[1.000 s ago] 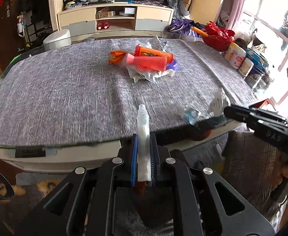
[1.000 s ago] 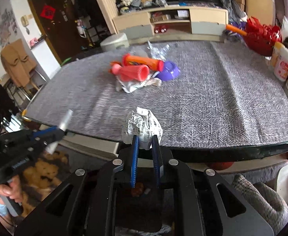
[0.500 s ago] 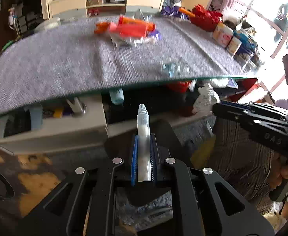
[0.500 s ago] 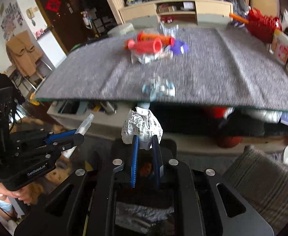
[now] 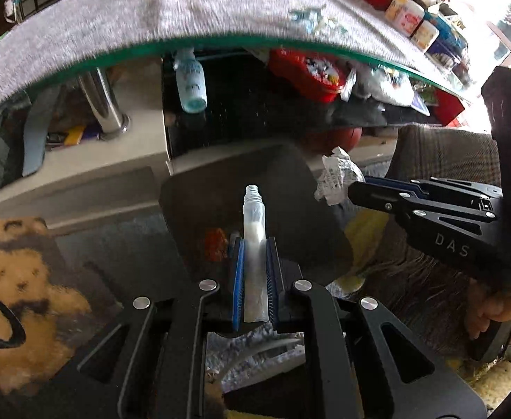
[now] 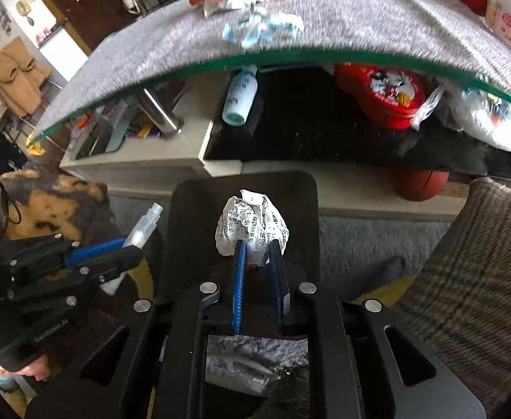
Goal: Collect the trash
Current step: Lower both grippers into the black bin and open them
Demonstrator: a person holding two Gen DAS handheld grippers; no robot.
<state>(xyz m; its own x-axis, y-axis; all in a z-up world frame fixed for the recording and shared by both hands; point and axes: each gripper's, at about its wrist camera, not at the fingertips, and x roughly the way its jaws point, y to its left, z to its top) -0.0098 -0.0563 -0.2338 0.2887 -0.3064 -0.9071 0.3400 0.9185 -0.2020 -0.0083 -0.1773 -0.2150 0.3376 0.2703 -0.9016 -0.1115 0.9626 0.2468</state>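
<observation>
Left wrist view: the left tool [image 5: 254, 244] clamps a small clear plastic bottle [image 5: 254, 223], neck pointing forward, above the black bin [image 5: 199, 202] that stands on the floor just in front of the surface [image 5: 116, 24]. Beside it, also over the bin, the right tool [image 6: 258, 248] pinches a crumpled printed paper ball [image 6: 252, 225]. More wrappers [image 6: 260, 29] lie on the surface near its edge.

Grey tablecloth [image 6: 360, 21], white printed paper wad [image 6: 252, 227], clear tube [image 5: 254, 223].
</observation>
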